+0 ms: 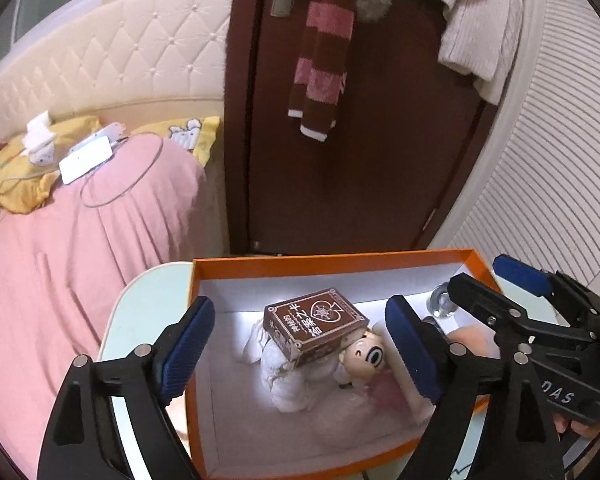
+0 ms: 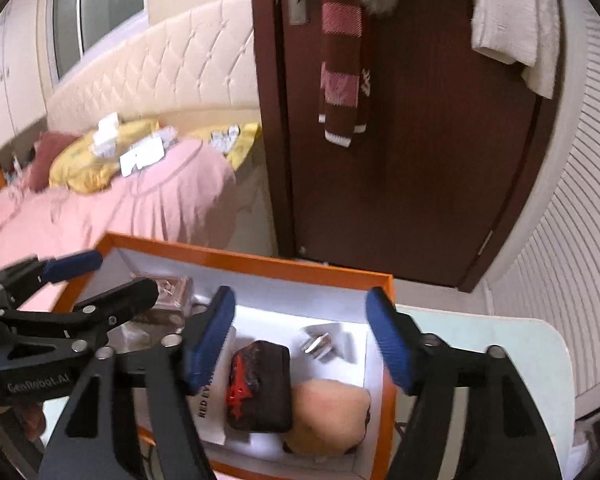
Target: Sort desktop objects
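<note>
**Both grippers spread over the orange box, nothing held**

Left gripper (image 1: 300, 344) hangs over the near-left part of the orange box (image 1: 324, 259), blue pads wide apart, nothing pinched. Below and between them: brown card box (image 1: 314, 326) lying tilted on a white crumpled wad (image 1: 284, 376), small cartoon figure (image 1: 366, 354) touching the card box's right corner.

Right gripper (image 2: 300, 340) sits over the right part of the same box, fingers also spread and empty. Under it: dark pouch with red mark (image 2: 260, 388) on a white card, a peach soft lump (image 2: 332, 408) touching the pouch's right side, a shiny metal piece (image 2: 318, 342) just behind near the far wall. No earlier view, so only the open stance is stated.

The box rests on a pale green table (image 2: 480, 344). Behind: pink bedspread (image 1: 80, 248), yellow pillow (image 1: 16, 184), tufted cream headboard (image 1: 140, 48). Farther right, dark brown door (image 1: 360, 152) with striped scarf (image 1: 320, 60) and white garment (image 1: 480, 20) hanging.
</note>
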